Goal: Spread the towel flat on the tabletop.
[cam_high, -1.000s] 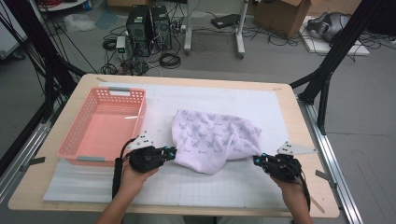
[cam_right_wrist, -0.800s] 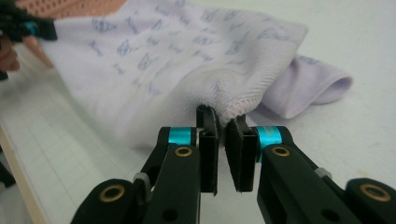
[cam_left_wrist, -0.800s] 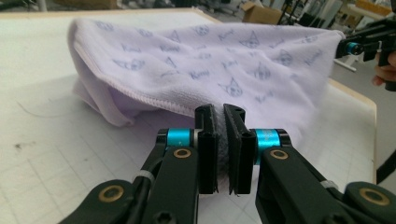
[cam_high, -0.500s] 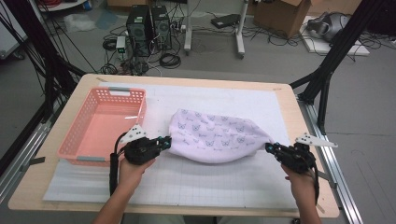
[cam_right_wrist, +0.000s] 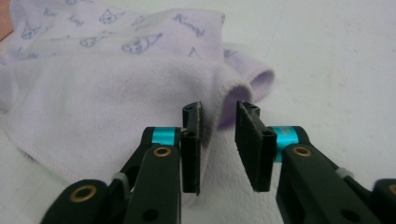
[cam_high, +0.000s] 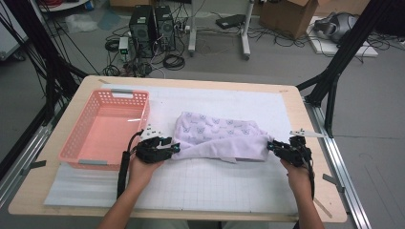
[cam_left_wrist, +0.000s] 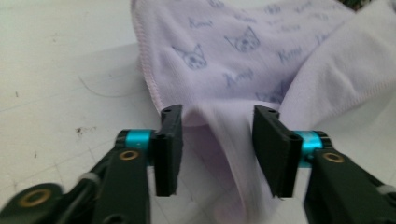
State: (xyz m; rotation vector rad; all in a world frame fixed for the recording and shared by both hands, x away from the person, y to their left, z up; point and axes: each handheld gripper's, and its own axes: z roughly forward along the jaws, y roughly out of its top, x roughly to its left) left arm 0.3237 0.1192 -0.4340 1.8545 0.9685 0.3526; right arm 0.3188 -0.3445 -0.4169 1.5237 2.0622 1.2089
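A mat [cam_high: 219,181] is spread over most of the desk [cam_high: 296,102]. A basket [cam_high: 102,129] is set on the mat's left part, near the desk's left edge. A towel [cam_high: 217,136] is laid at the middle of the mat, just right of the basket. The left tool [cam_high: 174,149] is placed at the towel's left end, the right tool [cam_high: 271,146] at its right end, toward the desk's right edge.

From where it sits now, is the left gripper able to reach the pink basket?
Probably yes: the left gripper sits just beside the basket, nothing between them, but its open jaws straddle a fold of the towel, which may drag along.
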